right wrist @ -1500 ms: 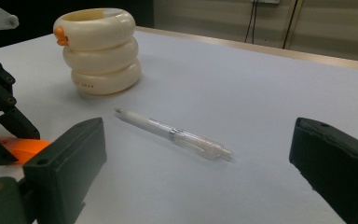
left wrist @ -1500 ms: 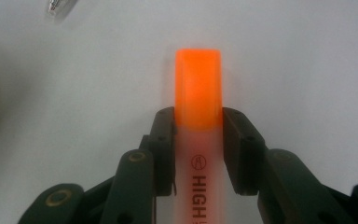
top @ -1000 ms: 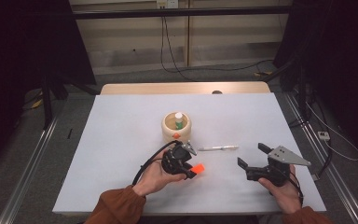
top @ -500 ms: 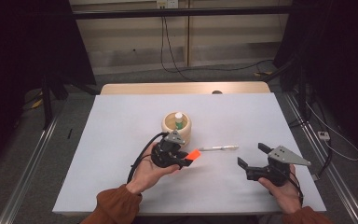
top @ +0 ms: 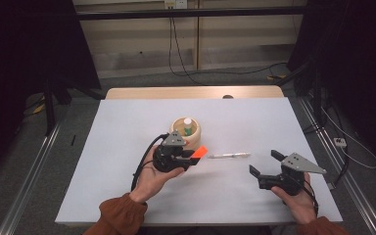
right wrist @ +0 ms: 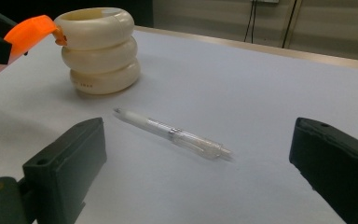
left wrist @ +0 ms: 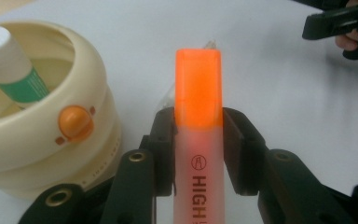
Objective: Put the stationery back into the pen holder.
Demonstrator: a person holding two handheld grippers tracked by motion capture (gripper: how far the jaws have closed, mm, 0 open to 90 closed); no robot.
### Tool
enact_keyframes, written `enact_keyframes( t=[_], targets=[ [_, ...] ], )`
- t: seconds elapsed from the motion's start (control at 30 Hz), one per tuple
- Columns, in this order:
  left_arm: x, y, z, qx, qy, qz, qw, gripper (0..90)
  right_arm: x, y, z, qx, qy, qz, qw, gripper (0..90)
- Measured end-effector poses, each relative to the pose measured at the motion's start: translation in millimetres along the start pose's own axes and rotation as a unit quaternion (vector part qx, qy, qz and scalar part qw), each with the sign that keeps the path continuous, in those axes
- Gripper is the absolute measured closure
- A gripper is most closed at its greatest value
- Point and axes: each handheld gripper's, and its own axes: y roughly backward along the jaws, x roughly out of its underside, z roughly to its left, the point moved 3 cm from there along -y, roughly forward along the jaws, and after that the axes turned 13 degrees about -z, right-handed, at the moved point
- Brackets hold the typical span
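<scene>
The pen (top: 229,155) is lying on the worktop (top: 127,132), right of the holder (top: 185,132) containing the glue stick (top: 188,126).

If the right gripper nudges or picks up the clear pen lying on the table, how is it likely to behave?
The pen looks like a slim, round plastic barrel lying flat on the smooth table, so a sideways push would probably roll it. It likely lifts light and stiff. The open right gripper might find it slippery.

A white table (top: 127,147) is carrying two items. A cream ribbed holder (top: 185,132) is standing upright near the middle of the surface. A clear pen (top: 229,155) is lying flat just to the right of the holder and slightly nearer the person, apart from it.
</scene>
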Motion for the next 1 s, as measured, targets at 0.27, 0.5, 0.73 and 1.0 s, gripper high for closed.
enact_keyframes(
  t=[0.27,0.5,0.73,1.0],
  targets=[
    [-7.1,10.7,6.2,-0.015,-0.001,-0.054,0.9984,67.1,-0.3,0.3,-0.2,0.0,0.0,-0.001,1.0,3.4],
    [-13.0,20.8,13.5,-0.036,-0.007,-0.091,0.9952,67.1,-0.3,0.5,-0.2,0.0,-0.001,-0.001,1.0,3.3],
    [-21.7,31.0,19.8,-0.046,-0.01,-0.128,0.9906,67.1,-0.2,0.2,0.0,0.001,0.0,-0.001,1.0,3.2],
    [-29.7,39.7,27.8,-0.064,-0.008,-0.159,0.9852,67.1,-0.4,0.4,0.1,0.0,-0.001,-0.001,1.0,3.2]
  ],
)
